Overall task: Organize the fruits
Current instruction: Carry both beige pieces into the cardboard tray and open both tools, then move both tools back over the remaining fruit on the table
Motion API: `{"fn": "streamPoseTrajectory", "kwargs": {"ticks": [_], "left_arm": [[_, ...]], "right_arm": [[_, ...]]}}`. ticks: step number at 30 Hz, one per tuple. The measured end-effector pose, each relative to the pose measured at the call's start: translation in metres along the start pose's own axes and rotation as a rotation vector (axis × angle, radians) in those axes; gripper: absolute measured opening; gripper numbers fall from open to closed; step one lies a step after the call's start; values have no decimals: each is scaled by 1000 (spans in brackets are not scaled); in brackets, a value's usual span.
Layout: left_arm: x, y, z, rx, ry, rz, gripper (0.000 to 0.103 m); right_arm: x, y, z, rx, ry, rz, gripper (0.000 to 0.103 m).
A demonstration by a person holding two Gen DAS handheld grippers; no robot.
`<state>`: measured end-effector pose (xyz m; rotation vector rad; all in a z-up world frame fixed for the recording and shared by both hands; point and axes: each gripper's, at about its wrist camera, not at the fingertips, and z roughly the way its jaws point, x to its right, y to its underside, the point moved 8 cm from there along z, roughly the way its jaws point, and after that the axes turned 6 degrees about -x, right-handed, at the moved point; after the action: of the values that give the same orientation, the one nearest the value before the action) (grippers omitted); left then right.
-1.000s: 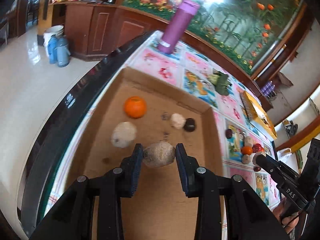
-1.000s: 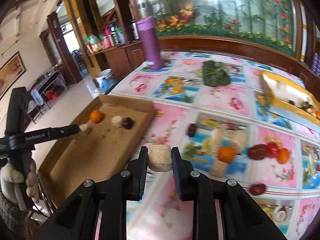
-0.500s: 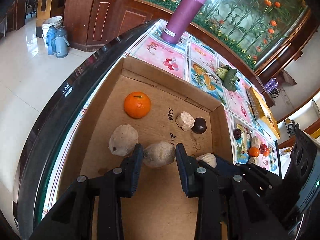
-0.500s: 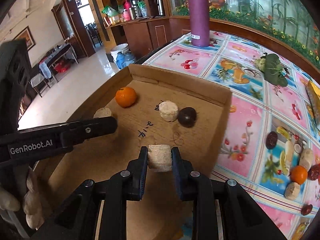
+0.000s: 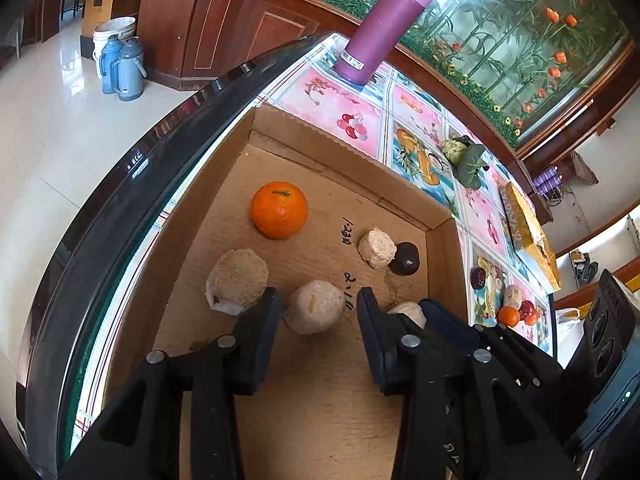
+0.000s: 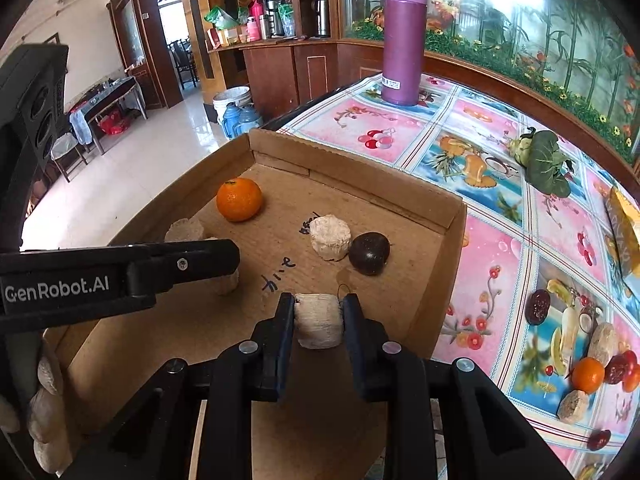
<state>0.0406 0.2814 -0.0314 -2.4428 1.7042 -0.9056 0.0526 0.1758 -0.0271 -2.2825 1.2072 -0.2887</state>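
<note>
Cardboard tray (image 6: 436, 216) on floral-cloth table, both grippers inside.
Right gripper (image 6: 319, 314) pinches a pale fruit chunk (image 6: 319, 321), frame centre; left gripper (image 5: 318, 306) spread around 1 beige round fruit (image 5: 315, 306), centre frame.

An orange (image 5: 279, 210), pale beige fruits (image 5: 237, 282) and a dark fruit (image 5: 405, 258) lie in the cardboard box (image 5: 340, 164)
</note>
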Motion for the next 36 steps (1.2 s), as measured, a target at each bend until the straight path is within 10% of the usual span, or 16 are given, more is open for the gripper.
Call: {"fn": "streamPoseTrajectory", "kwargs": {"ticks": [13, 20, 30, 36], "left_arm": [[19, 17, -79, 187, 43, -5, 60], [35, 57, -125, 427, -172, 61, 88], [77, 79, -132, 533, -310, 220, 88], [91, 91, -126, 520, -259, 255, 88]], "right_arm": [[41, 8, -70, 129, -54, 167, 54], [75, 46, -112, 212, -98, 363, 62], [87, 95, -128, 262, 4, 433, 67], [88, 99, -137, 305, 82, 402, 76]]}}
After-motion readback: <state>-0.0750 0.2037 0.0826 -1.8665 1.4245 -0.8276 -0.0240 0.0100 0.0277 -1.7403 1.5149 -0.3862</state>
